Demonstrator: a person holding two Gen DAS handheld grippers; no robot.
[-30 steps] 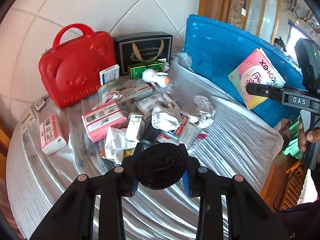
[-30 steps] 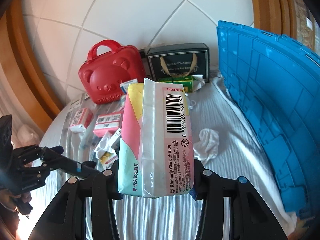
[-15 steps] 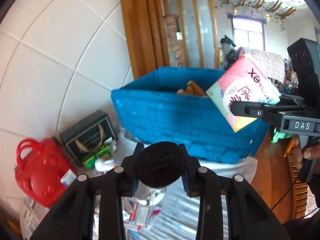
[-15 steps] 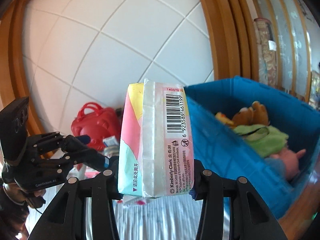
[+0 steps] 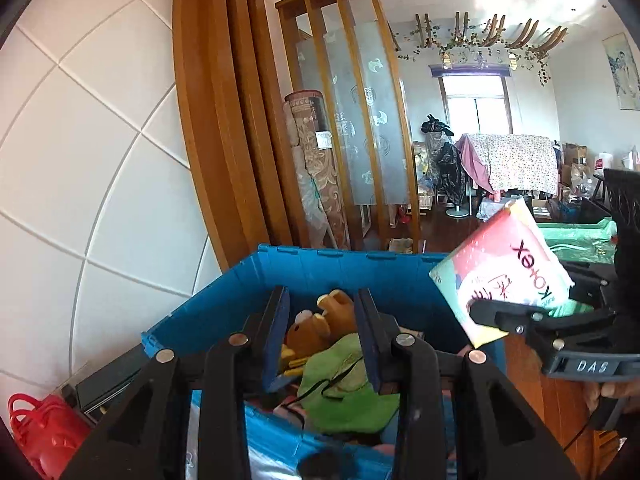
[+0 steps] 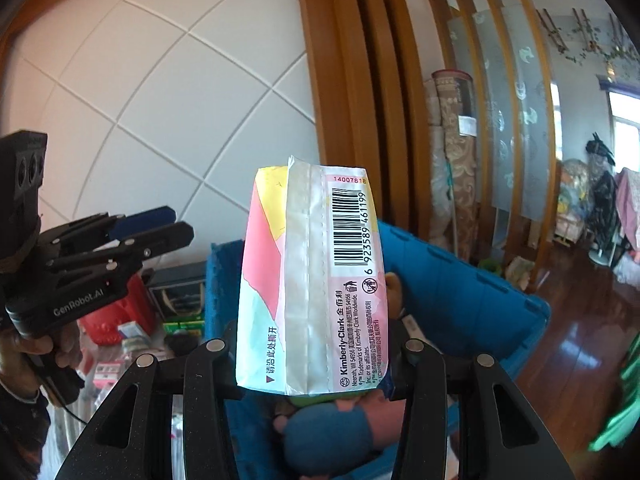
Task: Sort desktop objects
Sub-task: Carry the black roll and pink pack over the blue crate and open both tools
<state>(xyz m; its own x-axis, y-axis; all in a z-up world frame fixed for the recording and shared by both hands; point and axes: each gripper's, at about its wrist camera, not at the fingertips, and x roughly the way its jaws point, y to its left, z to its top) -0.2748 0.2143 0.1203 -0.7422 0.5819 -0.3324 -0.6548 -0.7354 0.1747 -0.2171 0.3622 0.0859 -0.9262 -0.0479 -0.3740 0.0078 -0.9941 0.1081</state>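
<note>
My right gripper (image 6: 312, 354) is shut on a pink and white pad pack (image 6: 316, 280), held upright above the blue crate (image 6: 460, 280). In the left wrist view the same pack (image 5: 500, 276) hangs over the crate's right corner, in the right gripper (image 5: 532, 300). My left gripper (image 5: 322, 320) is over the crate (image 5: 340, 254) with a narrow gap and nothing between its blue pads. Through the gap show a plush bear (image 5: 308, 328) and green cloth (image 5: 344, 384) inside the crate. A dark round blur (image 5: 320, 464) sits at the bottom edge, and I cannot tell what it is.
A red bear-shaped case (image 6: 120, 320) and a black gift box (image 6: 180, 288) stand by the white tiled wall, with small boxes scattered on the table before them. A wooden screen (image 5: 352, 120) and rolled carpets (image 5: 316, 168) rise behind the crate. A hand (image 6: 36, 348) holds the left gripper (image 6: 180, 224).
Both grippers rose and swung from the cluttered table to above the blue crate. The black round thing between the left jaws earlier is gone from them now. The pad pack stays gripped.
</note>
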